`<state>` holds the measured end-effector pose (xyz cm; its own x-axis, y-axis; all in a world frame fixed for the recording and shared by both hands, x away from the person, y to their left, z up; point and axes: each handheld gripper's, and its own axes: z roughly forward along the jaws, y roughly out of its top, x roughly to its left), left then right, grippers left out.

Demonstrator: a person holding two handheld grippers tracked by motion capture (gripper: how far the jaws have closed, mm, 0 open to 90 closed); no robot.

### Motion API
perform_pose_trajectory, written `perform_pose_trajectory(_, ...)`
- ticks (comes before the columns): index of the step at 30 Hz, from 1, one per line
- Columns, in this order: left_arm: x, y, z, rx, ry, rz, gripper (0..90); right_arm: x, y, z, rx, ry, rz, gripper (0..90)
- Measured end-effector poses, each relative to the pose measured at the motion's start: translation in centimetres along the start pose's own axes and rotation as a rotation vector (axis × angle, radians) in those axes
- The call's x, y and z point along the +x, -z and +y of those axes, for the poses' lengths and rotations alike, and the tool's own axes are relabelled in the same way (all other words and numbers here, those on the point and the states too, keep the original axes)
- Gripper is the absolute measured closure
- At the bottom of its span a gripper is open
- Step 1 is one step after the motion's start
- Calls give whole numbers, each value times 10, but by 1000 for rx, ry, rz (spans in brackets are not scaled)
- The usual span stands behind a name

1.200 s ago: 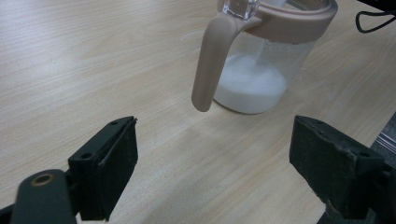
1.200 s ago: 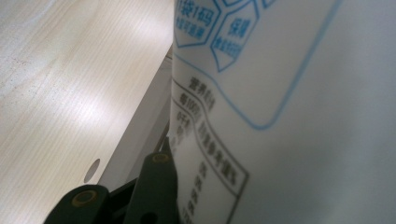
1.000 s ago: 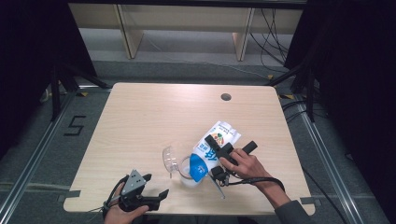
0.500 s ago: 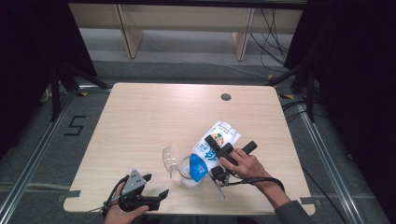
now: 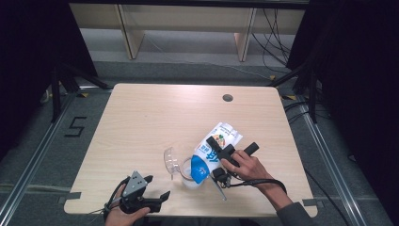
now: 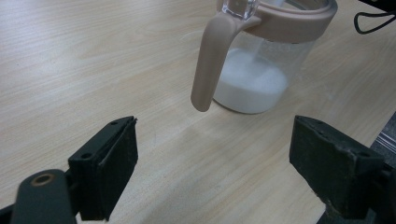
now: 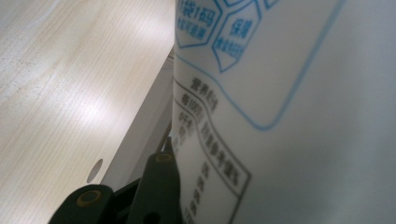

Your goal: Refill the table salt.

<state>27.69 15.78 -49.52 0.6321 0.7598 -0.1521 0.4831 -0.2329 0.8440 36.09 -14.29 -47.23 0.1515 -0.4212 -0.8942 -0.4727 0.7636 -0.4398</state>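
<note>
A white and blue milk carton (image 5: 217,147) is tilted over a clear pitcher (image 5: 187,175) with a beige rim, near the table's front middle. My right gripper (image 5: 234,146) is shut on the carton, held by a hand from the right. In the right gripper view the carton's printed side (image 7: 280,116) is pressed against one black finger (image 7: 158,184); the other finger is hidden behind it. The pitcher (image 6: 261,70) holds a shallow layer of white liquid, and its handle (image 6: 210,60) faces my left gripper (image 6: 212,172). That gripper (image 5: 156,187) is open and empty at the front left edge.
The pitcher's clear lid (image 5: 169,159) stands flipped up on its left side. A round cable hole (image 5: 227,98) sits in the light wooden table (image 5: 155,117) at the back right. The right gripper's cable (image 5: 263,181) loops beside the forearm. Shelving stands behind the table.
</note>
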Motion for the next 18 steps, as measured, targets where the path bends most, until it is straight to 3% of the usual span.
perform_pose_trajectory(8,0,0,0,3,-4,0,150,0,0,0,1,1,-1,721)
perform_pose_trajectory(10,0,0,0,2,-1,1,150,2,1,0,9,-22,8,723)
perform_pose_trajectory(12,1,0,0,3,-12,1,150,0,0,0,-1,5,2,725)
perform_pose_trajectory(18,0,0,0,0,-1,1,150,1,1,0,9,-3,8,730)
